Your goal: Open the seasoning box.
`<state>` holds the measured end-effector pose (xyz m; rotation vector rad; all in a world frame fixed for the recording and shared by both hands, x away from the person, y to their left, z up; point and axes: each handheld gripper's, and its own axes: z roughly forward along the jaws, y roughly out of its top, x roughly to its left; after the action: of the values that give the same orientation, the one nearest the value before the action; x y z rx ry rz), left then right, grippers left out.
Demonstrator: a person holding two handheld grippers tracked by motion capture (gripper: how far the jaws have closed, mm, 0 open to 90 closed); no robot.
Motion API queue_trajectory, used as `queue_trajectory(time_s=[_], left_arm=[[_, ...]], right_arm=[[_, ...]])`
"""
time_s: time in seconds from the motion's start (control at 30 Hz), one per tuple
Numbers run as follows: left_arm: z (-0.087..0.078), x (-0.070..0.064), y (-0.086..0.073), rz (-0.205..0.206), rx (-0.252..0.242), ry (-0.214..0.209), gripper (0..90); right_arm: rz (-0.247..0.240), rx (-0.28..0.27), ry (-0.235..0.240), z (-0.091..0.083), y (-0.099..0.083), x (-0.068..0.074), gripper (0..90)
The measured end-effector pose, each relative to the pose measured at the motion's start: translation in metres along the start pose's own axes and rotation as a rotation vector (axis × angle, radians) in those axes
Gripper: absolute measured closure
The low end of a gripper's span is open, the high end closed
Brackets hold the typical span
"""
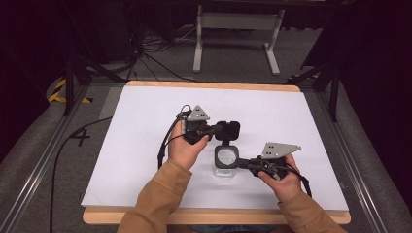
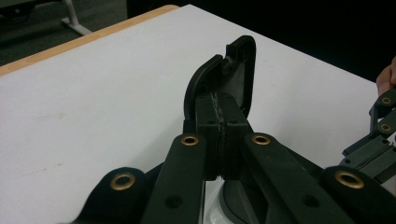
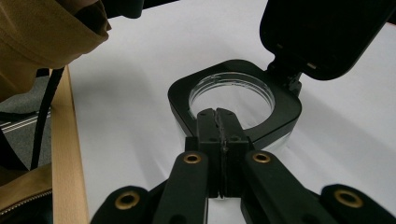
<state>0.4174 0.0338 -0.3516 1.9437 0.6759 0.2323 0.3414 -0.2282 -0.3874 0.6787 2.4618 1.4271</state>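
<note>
A small clear container [image 1: 227, 158] with a black square rim [image 3: 285, 109] and a round opening stands near the middle of the white table top [image 1: 145, 145]. Its black hinged lid [image 1: 228, 130] stands raised behind it. My left gripper [image 1: 217, 130] is shut on the lid's edge [image 2: 239, 70], the jaws pressed together on it [image 2: 219, 122]. From the right, my right gripper [image 1: 241, 163] is shut on the container's near rim, jaws closed over the black frame [image 3: 218, 122]. The raised lid [image 3: 322, 32] hangs over the far side of the opening.
The white sheet covers a wooden board whose edge [image 1: 214, 217] runs along the front. A tan sleeve [image 3: 46, 32] and a black cable [image 3: 44, 116] hang at the left of the right gripper view. A white stand [image 1: 237, 34] is on the floor beyond the table.
</note>
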Motion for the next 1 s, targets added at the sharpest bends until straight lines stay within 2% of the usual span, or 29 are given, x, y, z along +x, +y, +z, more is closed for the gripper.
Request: queue_trajectory(time_s=[0.23, 0.3, 0.33, 0.37, 0.43, 0.5, 0.57, 0.63, 0.73, 0.8, 0.83, 0.87, 0.9, 1.0], left_arm=[[0.000, 0.001, -0.002, -0.001, 0.000, -0.007, 89.3], [-0.003, -0.001, -0.001, -0.004, 0.006, -0.025, 86.9], [-0.005, -0.002, 0.000, 0.006, 0.003, -0.042, 84.4], [-0.005, -0.002, 0.000, 0.006, 0.003, -0.042, 83.6], [-0.015, -0.006, 0.004, -0.004, 0.003, -0.089, 81.8], [-0.018, -0.008, 0.004, -0.002, -0.003, -0.095, 80.9], [-0.026, -0.011, 0.006, 0.013, 0.028, -0.110, 77.6], [-0.036, -0.014, 0.006, 0.019, 0.044, -0.104, 75.6], [-0.050, -0.017, 0.005, 0.026, 0.024, -0.088, 74.1], [-0.064, -0.019, 0.004, 0.035, 0.019, -0.073, 72.4], [-0.064, -0.019, 0.004, 0.035, 0.019, -0.073, 72.0], [-0.073, -0.017, 0.002, 0.032, 0.033, -0.056, 71.5], [-0.073, -0.017, 0.002, 0.032, 0.033, -0.056, 70.8], [-0.083, -0.014, -0.005, 0.011, 0.056, -0.031, 70.0]], right_arm=[[-0.001, -0.002, 0.000, 0.000, 0.000, 0.000, 90.0], [0.005, 0.000, 0.001, 0.000, 0.000, 0.000, 90.0], [0.004, 0.002, 0.000, 0.000, 0.000, 0.000, 90.0], [0.002, 0.006, -0.002, 0.000, 0.001, 0.000, 90.0], [0.000, 0.012, 0.006, -0.001, 0.002, 0.001, 89.9], [0.005, 0.004, 0.013, -0.002, 0.003, 0.000, 89.7], [0.004, -0.017, 0.013, -0.006, 0.007, -0.002, 87.8], [0.002, -0.029, 0.011, -0.011, 0.011, -0.004, 85.4], [0.006, -0.046, 0.007, -0.016, 0.015, -0.009, 82.9], [0.015, -0.053, 0.003, -0.023, 0.018, -0.017, 75.8], [0.015, -0.053, 0.003, -0.023, 0.018, -0.017, 75.8], [0.035, -0.066, 0.023, -0.026, 0.019, -0.022, 73.3], [0.035, -0.066, 0.023, -0.026, 0.019, -0.022, 73.3], [0.022, -0.065, -0.001, -0.030, 0.023, -0.031, 70.2]])
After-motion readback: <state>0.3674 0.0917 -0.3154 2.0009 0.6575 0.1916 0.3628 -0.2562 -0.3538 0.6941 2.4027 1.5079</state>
